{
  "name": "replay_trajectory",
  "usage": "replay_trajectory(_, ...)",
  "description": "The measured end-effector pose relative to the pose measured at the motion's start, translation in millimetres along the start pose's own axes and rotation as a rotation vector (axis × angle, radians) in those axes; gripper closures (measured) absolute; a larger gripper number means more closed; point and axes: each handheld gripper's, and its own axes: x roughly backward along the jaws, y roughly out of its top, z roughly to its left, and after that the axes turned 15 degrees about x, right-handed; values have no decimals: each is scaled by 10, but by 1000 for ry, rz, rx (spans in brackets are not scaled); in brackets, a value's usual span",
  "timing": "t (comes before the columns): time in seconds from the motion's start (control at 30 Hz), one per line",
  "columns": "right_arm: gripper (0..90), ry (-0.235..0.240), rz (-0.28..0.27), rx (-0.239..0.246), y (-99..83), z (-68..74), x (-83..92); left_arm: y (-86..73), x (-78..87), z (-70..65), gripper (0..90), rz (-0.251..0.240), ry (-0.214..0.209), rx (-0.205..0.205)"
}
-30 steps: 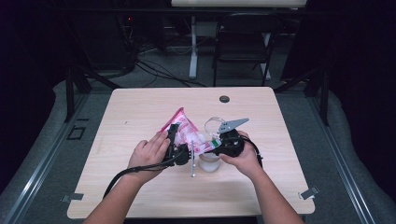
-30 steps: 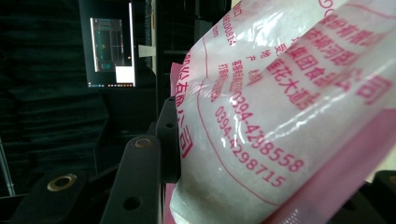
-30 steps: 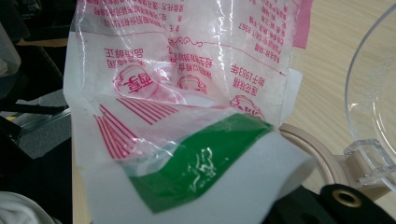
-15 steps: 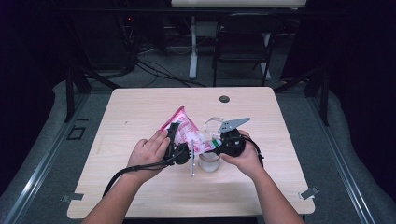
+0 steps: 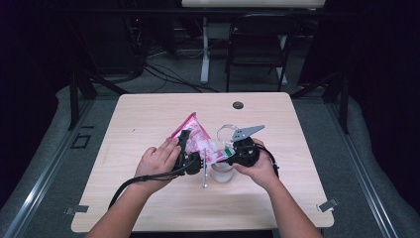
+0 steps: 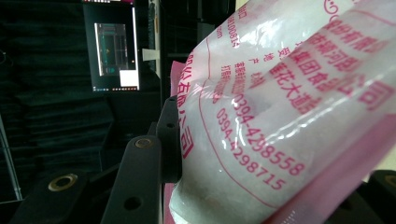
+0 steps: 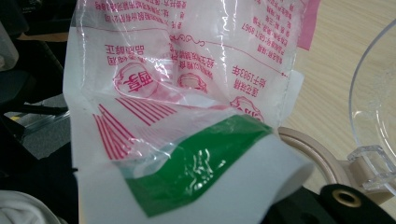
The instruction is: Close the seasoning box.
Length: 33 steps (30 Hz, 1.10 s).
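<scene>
Bag (image 5: 198, 141) slants between 2 grippers, left gripper (image 5: 184, 148) clamping its side, right gripper (image 5: 233, 152) pinching its lower corner above the jar (image 5: 221, 171).

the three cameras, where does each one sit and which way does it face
High view: above the person's side, looking forward and down at the table; both forearms, left tool, right tool.
Left gripper view: on the left tool, facing the pink and white bag from very near; one black jaw presses against it.
Right gripper view: on the right tool, facing the bag's green end and a clear lid.
All three share the bag.
</scene>
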Motion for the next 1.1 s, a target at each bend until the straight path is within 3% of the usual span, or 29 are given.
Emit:
replay_trajectory(0.73,900,0,1,3,3,4,-20,-1,7,-1,643,-1,4,8)
replay_trajectory(1.1,900,10,2,-1,-3,5,-38,11,12,15,643,2,-5,-21)
